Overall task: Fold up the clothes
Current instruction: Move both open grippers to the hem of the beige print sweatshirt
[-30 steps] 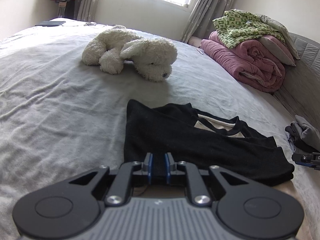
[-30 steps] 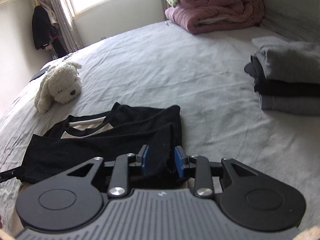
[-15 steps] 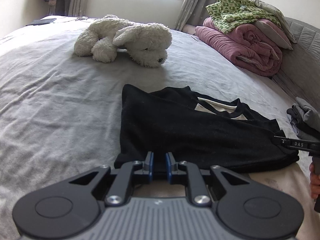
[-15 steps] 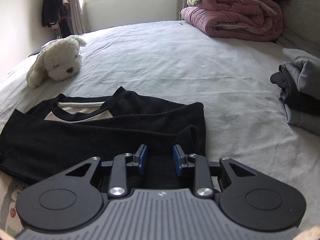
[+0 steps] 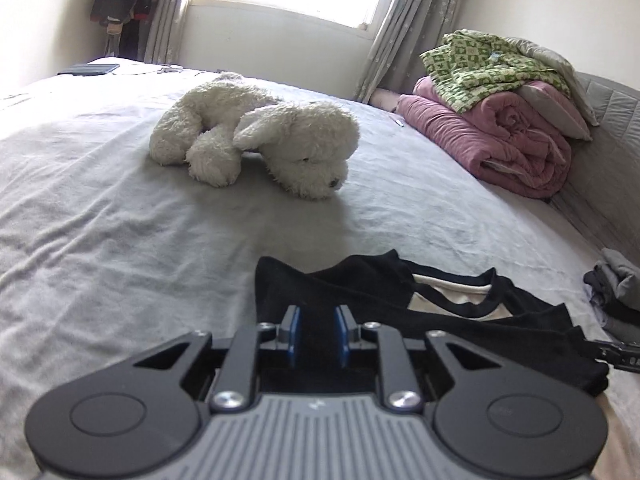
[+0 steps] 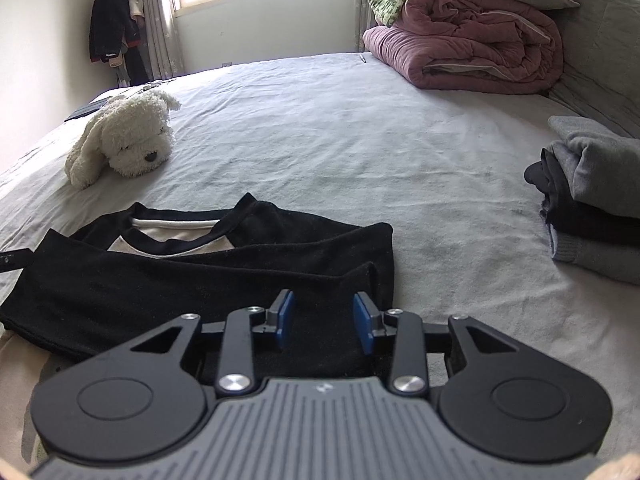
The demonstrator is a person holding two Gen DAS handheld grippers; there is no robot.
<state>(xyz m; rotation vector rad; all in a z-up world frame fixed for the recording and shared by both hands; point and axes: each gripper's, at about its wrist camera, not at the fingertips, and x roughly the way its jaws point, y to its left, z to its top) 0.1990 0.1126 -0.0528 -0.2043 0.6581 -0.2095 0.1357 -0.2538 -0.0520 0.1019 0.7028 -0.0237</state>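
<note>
Left wrist view: left gripper (image 5: 316, 334) is sitting over the near left end of the black shirt (image 5: 420, 320) at 6 o'clock, pads parted with dark cloth showing between them, not pinched. The shirt is lying on the bed (image 5: 120, 240) as a long folded band with the collar open toward 1 o'clock. Plush dog (image 5: 256, 144) is lying at 11 o'clock, quilt (image 5: 492, 144) at 2 o'clock. Against half a second ago, the pad gap is looking wider and the view is sitting higher.

Right wrist view: right gripper (image 6: 324, 322) is hovering over the shirt's (image 6: 200, 276) near right end, jaws released, wider than a moment back. Folded pile (image 6: 592, 200) is waiting at 3 o'clock.

Judgement: both ends are being let go after a lengthwise fold, or lined up for a fresh grip; the band looks to want one crosswise fold, needing firm pinches through all layers at matching corners.
</note>
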